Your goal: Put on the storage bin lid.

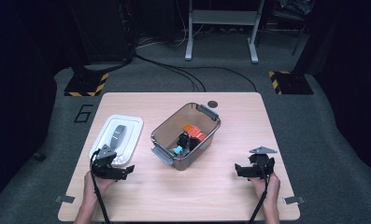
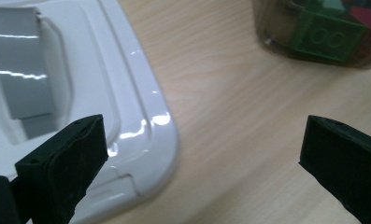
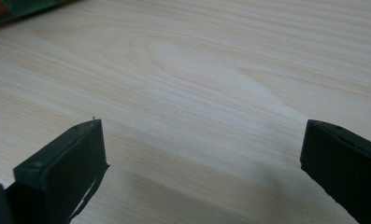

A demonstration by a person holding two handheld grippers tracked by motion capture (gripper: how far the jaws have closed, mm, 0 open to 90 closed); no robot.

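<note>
White plastic, the lid (image 1: 116, 138) lies flat at the table's (image 1: 220, 186) left, off the smoky bin (image 1: 187, 135) at the middle, so the bricks (image 1: 192, 135) inside stay reachable. Left gripper (image 1: 125, 171) hovers just beside the lid's near corner, jaws wide and empty, likely lining up to grab it. Right gripper (image 1: 238, 170) waits released over bare wood, well clear

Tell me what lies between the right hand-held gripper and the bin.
Bare tabletop separates the right hand-held gripper from the bin, as the high view shows.
</note>
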